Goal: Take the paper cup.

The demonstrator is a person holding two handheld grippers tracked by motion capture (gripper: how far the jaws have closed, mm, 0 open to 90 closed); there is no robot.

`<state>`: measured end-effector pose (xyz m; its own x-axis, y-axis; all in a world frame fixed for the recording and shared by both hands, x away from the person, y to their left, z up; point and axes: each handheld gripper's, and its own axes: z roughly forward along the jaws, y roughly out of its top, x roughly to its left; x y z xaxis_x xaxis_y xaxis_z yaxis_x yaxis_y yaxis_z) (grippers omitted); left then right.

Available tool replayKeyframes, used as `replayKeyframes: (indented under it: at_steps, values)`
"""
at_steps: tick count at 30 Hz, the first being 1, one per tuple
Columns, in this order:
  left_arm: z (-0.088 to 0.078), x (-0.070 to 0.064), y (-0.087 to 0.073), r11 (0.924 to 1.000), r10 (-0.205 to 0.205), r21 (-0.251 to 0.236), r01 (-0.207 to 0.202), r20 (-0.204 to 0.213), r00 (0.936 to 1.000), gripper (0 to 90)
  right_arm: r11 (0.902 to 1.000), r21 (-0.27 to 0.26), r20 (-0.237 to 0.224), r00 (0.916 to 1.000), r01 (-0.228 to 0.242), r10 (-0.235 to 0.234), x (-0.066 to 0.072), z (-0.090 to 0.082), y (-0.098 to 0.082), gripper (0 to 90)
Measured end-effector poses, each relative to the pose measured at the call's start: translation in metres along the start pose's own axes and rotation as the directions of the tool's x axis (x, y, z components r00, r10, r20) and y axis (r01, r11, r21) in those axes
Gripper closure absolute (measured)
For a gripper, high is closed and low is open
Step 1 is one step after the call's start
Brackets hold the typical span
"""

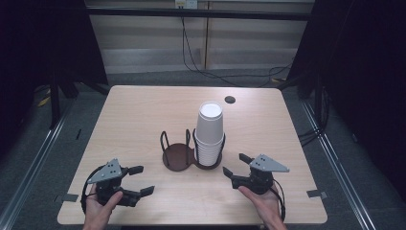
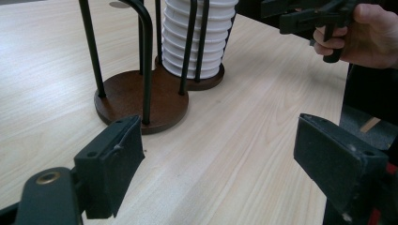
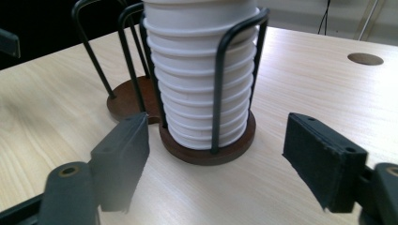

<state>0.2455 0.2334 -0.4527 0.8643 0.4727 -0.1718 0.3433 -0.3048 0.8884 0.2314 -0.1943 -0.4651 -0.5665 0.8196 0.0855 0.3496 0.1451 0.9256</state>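
A tall stack of white paper cups point(image 1: 210, 132) stands upside down in the right slot of a black wire holder with two round brown bases. Its left slot point(image 1: 176, 155) is empty. My left gripper point(image 1: 146, 179) hovers near the table's front left, open and holding nothing, its jaws pointing toward the empty slot point(image 2: 126, 98). My right gripper point(image 1: 233, 164) is at the front right, open and empty, with the cup stack point(image 3: 199, 70) just ahead of its jaws. In the left gripper view the left gripper point(image 2: 218, 164) faces the cup stack point(image 2: 195, 37). The right gripper point(image 3: 216, 159) stands short of the holder.
The light wooden table point(image 1: 143, 110) has a small round hole point(image 1: 230, 99) near its far edge, behind the cups. Black cables lie on the floor beyond the table. The other hand point(image 2: 371, 33) with its gripper appears at the top right of the left gripper view.
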Motion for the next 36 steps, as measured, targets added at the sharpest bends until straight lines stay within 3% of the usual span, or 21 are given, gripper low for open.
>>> replayKeyframes:
  at_steps: [3,5,9,15,16,22,27,36]
  values:
    - [0.0,0.002,-0.001,0.9999,-0.016,-0.003,0.016,0.003,0.9999,16.0,0.9996,-0.006,0.001,0.9996,-0.027,0.027,-0.003,-0.001,0.001,21.4]
    - [-0.001,0.004,-0.001,0.9995,-0.029,-0.012,0.029,-0.003,0.9996,16.1,0.9992,-0.007,0.0,0.9993,-0.039,0.039,-0.004,-0.003,0.001,25.8]
    - [-0.002,0.008,-0.001,0.9989,-0.047,-0.008,0.047,-0.011,0.9988,16.0,0.9992,-0.01,-0.01,0.9992,-0.038,0.038,-0.005,-0.006,0.001,27.6]
    - [-0.002,0.007,-0.002,0.9991,-0.041,0.003,0.041,0.012,0.9991,16.0,0.9981,-0.038,-0.005,0.9988,-0.049,0.049,-0.001,-0.01,0.005,30.5]
    - [-0.002,0.006,-0.002,0.9995,-0.033,0.0,0.033,0.021,0.9992,15.8,0.9963,-0.045,-0.035,0.9969,-0.073,0.071,-0.001,-0.012,0.007,30.8]
    - [-0.001,0.005,-0.002,0.9996,-0.027,0.004,0.027,0.032,0.9991,15.9,0.9954,-0.054,-0.01,0.9968,-0.079,0.079,0.0,-0.015,0.01,33.1]
    - [-0.001,0.004,-0.002,0.9998,-0.02,0.008,0.02,0.041,0.9989,15.9,0.9953,-0.023,-0.043,0.9948,-0.094,0.093,0.001,-0.019,0.017,33.9]
    - [0.001,0.002,-0.002,0.9997,-0.02,0.011,0.02,0.051,0.9985,15.9,0.9968,0.032,-0.095,0.9925,-0.074,0.076,0.007,-0.014,0.023,21.7]
